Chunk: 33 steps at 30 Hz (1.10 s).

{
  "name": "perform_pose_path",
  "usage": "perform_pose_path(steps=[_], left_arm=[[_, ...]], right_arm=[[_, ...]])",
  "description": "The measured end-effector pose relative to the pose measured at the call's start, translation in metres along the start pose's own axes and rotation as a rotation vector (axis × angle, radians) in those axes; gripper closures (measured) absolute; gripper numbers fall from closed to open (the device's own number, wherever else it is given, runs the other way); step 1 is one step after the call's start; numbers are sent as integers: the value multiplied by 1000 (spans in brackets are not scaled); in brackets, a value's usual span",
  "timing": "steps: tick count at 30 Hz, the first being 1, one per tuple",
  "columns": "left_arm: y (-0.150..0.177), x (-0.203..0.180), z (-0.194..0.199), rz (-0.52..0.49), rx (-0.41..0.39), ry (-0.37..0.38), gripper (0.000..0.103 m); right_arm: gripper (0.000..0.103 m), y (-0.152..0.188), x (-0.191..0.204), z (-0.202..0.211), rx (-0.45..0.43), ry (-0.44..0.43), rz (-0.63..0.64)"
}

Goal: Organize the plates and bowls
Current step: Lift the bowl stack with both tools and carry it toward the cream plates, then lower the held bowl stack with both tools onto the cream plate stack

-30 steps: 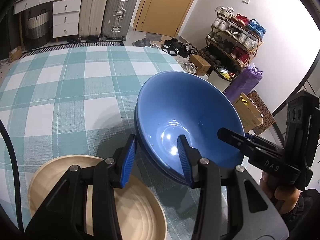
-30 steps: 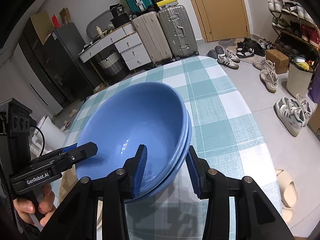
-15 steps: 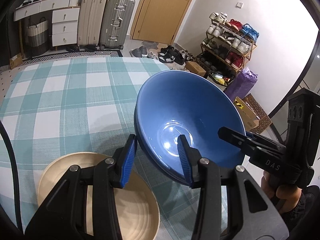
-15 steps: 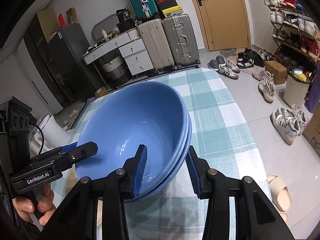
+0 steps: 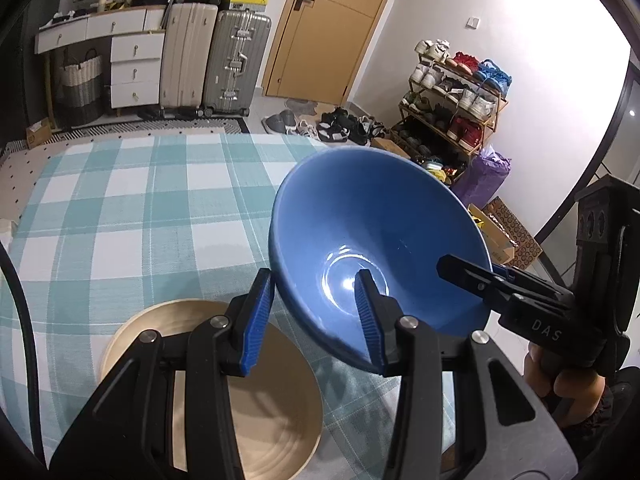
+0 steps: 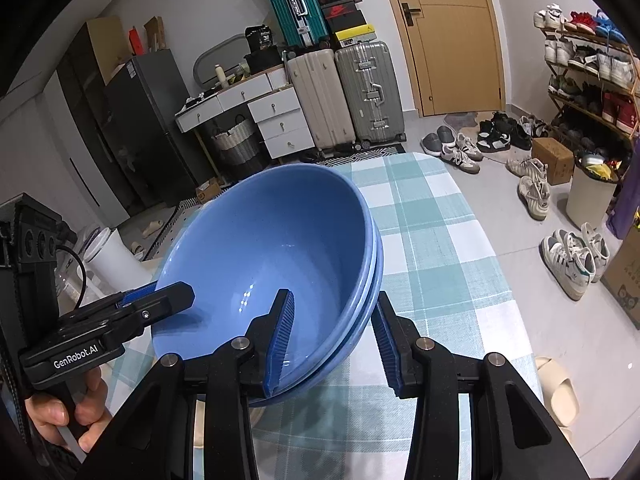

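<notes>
Now | blue bowls (image 6: 280, 240): two nested, glossy, tilted | left tongs (image 5: 316, 316), right tongs (image 6: 332, 340): each pinching rim

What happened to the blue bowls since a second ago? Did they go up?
Yes. The stacked blue bowls went up, away from the checked tablecloth, and more of the wooden plate now shows beneath them. The left gripper and right gripper rose with them. Nothing was let go: both sets of jaws still straddle the rims on opposite sides. The plate stayed where it was.
</notes>
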<state>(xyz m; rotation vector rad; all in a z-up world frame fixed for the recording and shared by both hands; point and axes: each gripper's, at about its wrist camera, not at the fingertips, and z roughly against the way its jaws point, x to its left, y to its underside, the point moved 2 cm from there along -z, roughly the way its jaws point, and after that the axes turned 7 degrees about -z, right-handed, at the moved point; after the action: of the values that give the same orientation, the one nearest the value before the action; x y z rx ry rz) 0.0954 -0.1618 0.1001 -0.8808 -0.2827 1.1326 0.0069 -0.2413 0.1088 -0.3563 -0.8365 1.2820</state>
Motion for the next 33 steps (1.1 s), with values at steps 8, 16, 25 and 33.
perform_pose_path(steps=[8,16,25,33], left_arm=[[11,1,4,4,33,-30,64],[39,5,-23,17,115,-26,67],[55,4,-74,17,234,-28,67],[61,-10,-91,12,250,46,69]], right_arm=[[63,9,17,-16,-35,73,94],[63,18,-11,-24,1,76,64],[68,30,-42,-41,50,27,-28],[78,34,-55,-44,65,43,-72]])
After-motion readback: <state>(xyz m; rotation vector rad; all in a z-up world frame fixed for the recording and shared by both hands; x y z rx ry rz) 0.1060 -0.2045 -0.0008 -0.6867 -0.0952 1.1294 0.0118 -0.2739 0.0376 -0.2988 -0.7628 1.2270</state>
